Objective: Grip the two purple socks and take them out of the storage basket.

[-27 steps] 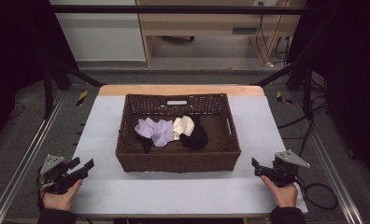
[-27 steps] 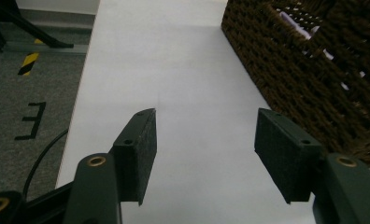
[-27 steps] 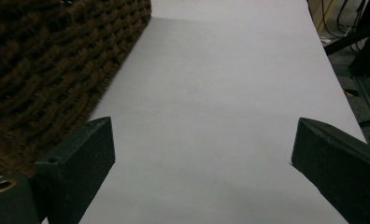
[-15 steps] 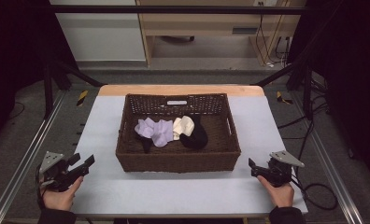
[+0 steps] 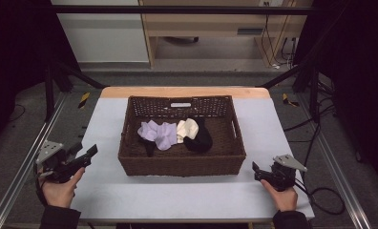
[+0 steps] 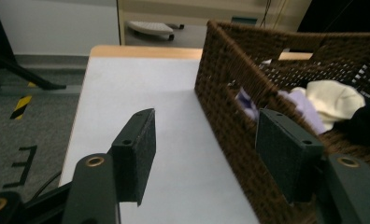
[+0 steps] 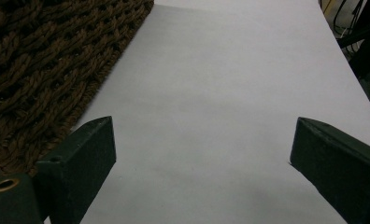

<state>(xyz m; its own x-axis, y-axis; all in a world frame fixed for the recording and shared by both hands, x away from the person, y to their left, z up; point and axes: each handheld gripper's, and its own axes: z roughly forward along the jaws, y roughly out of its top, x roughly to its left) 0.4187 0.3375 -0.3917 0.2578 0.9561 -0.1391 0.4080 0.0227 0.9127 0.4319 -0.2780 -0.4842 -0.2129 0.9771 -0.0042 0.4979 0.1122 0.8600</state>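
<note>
Both grippers' fingers (image 6: 136, 154) wide apart

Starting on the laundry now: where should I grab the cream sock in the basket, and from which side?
Likely its raised rounded end, from straight above. The cream sock lies bunched mid-basket between the purple cloth and black sock; the wicker basket walls block a sideways approach.

Basket (image 5: 182, 162) between the two tongs – dark brown woven wicker, rough, matt. Inside it, soft cloth: lilac piece (image 5: 159, 133), cream piece (image 5: 187, 128), black piece (image 5: 200, 139). Bench (image 5: 177, 195) under tongs – smooth, matt pale sheet; bare wood far edge. Left tongs (image 6: 206, 140) – black matt plastic, felt-like pads.
</note>
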